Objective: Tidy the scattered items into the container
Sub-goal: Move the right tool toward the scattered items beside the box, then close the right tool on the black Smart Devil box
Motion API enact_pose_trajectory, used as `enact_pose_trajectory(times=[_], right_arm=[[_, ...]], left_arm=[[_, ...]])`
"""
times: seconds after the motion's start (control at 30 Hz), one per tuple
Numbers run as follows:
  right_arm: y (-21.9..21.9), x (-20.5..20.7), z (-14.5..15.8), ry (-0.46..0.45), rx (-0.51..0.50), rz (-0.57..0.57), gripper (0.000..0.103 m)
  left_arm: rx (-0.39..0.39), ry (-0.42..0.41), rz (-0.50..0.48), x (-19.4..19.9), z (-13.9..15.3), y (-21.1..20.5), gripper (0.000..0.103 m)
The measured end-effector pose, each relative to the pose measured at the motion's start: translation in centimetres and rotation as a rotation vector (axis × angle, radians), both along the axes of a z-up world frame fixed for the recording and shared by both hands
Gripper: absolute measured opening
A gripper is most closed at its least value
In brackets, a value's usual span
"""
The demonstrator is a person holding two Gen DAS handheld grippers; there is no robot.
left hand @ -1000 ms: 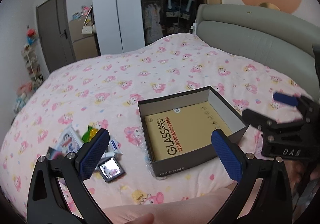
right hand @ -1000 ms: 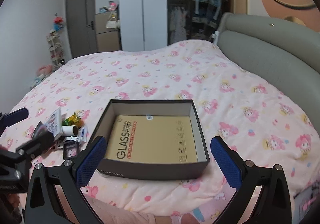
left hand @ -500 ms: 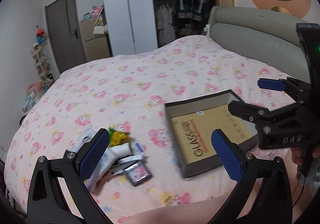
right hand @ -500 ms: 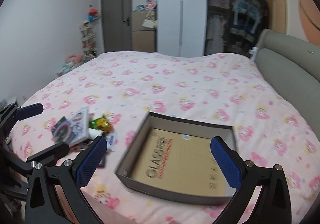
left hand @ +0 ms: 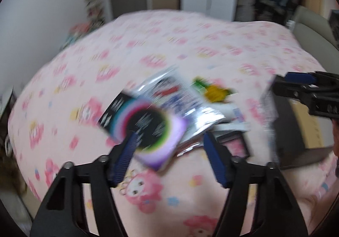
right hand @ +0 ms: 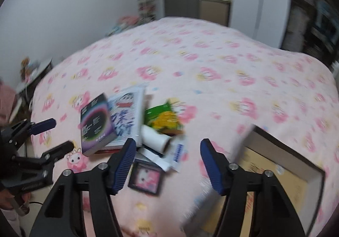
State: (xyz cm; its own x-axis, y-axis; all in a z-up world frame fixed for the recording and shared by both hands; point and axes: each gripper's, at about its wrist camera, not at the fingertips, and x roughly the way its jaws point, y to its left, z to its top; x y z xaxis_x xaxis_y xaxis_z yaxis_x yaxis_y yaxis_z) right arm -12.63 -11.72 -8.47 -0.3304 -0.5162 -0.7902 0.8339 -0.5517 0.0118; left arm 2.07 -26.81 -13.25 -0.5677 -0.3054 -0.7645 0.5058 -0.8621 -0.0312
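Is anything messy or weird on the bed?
Yes. The small things sit in a jumbled heap on the bed cover, not in the box: a dark box lies tilted on a comic packet, and a white roll lies on its side. Both tongs are open and hold nothing.

Right claw, jaws apart, hangs over the white roll beside the box.
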Motion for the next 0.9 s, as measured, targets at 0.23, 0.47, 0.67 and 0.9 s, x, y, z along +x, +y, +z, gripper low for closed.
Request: enact_pose_trajectory(times=[0.23,0.47,0.67,0.9], right_arm=[[-7.4,1.1,-4.9,-0.08,0.067,0.154,0.048],[-10.1,1.3,-5.9,-0.061,0.096,0.178,0.048],[-10.9,1.6,-5.8,-0.057,0.089,0.181,0.048],[-11.6,1.0,-5.7,-0.115,0.057,0.178,0.048]], left_arm=[[0.117,-0.02,0.095,0.5,-4.0,-3.7,0.043],[0.235,-0.04,0.189,1.0,-7.9,-7.4,0.056],[0.263,-0.005,0.258,1.6,-7.8,-8.8,0.062],[0.316,-0.013,0.282,1.6,-8.4,-10.2,0.061]])
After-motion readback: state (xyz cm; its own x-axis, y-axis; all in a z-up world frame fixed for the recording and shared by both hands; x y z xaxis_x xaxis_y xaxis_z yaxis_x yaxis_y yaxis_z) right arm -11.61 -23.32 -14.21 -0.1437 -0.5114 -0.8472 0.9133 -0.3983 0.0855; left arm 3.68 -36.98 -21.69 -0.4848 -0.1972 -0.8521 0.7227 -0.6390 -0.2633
